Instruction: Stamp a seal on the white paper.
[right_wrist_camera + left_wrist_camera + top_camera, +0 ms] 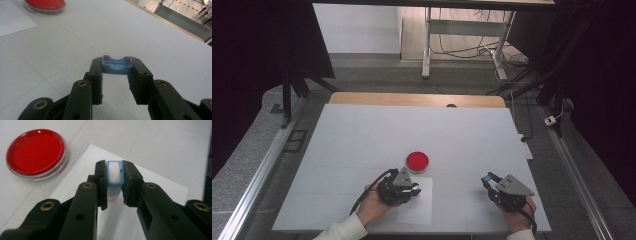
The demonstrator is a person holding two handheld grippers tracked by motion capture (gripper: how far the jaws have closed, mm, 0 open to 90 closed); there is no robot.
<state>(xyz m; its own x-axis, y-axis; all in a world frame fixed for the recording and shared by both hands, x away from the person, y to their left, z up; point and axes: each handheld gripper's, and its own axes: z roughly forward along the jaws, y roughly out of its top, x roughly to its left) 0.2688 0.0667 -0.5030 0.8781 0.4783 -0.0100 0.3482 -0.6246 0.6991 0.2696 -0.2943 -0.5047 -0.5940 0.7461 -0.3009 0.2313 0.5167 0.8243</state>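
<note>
Over the white paper sheet [155, 185], my left gripper [114, 182] clamped the blue stamp [114, 176] upright while my right gripper [116, 66] pinched its blue cap [116, 65], so I judged a straight, level press near the red ink pad [36, 151] best.

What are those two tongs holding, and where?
Left tongs clamp a blue-and-white stamp by its sides; right tongs pinch its blue cap by the ends.

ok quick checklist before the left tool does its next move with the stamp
1. Left tool clamped on the blue stamp: ok.
2. Stamp over the white paper: ok.
3. Red ink pad uncovered, beside the paper: ok.
4. Right tool holding the blue cap, apart from the left one: ok.
5. Stamp face inked: cannot tell, it is hidden.
</note>
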